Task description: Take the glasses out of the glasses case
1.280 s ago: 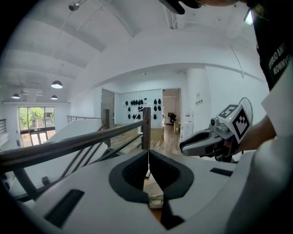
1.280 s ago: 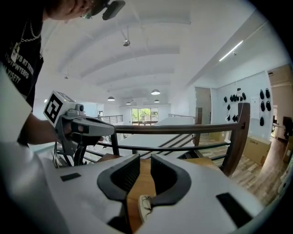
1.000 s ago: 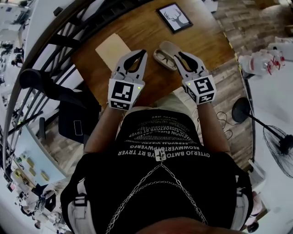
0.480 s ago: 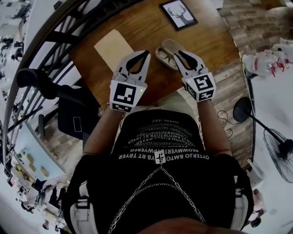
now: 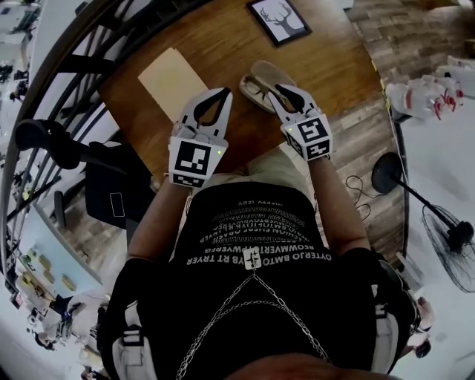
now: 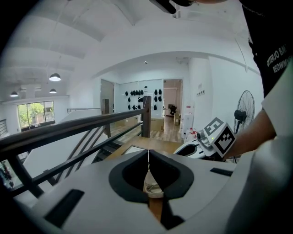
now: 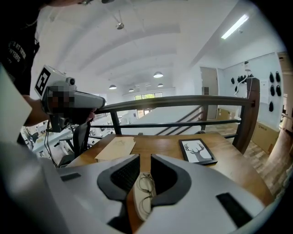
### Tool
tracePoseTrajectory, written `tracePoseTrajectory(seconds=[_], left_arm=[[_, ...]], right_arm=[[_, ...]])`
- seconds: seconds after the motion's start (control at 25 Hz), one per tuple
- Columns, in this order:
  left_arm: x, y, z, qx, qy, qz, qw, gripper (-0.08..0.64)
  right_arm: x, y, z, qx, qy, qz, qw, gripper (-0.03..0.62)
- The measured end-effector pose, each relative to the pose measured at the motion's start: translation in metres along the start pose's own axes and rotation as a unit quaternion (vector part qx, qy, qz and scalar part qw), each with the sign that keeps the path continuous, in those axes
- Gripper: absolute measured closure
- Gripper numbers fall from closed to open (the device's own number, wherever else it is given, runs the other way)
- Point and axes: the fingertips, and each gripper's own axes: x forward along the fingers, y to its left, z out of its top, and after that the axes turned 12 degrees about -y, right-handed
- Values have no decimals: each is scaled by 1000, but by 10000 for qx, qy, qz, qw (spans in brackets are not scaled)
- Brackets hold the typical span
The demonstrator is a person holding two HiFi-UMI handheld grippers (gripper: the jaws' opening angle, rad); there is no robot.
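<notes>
Right gripper view shows your right fingers (image 7: 167,176) narrowly apart, aimed at the glasses (image 7: 144,188) lying in the open case (image 7: 137,204) on the table (image 7: 158,145). Your left fingers (image 6: 130,174) are closed and empty, so an unsteadied case could slide.

Brown wooden table (image 5: 223,44) by a dark metal railing (image 7: 183,101) over a stairwell, wood plank floor (image 5: 371,126), black office chair (image 5: 111,189) on the left, standing fan (image 5: 447,249) on the right. On the table: framed deer picture (image 5: 279,20) and a tan flat envelope (image 5: 172,74). White walls and vaulted white ceiling, round hanging lamps (image 7: 158,74) plus a strip light (image 7: 236,26), bright window (image 6: 34,114) far back, white column (image 6: 199,100), dark items hung on the far wall (image 6: 142,96).
</notes>
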Motion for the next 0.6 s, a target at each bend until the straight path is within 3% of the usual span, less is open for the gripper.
tracePoseTrajectory(seconds=[0.6], left_arm=[[8, 7, -7, -65, 15, 1, 10000, 531]], right_arm=[[27, -11, -64, 127, 680, 69, 9976, 514]])
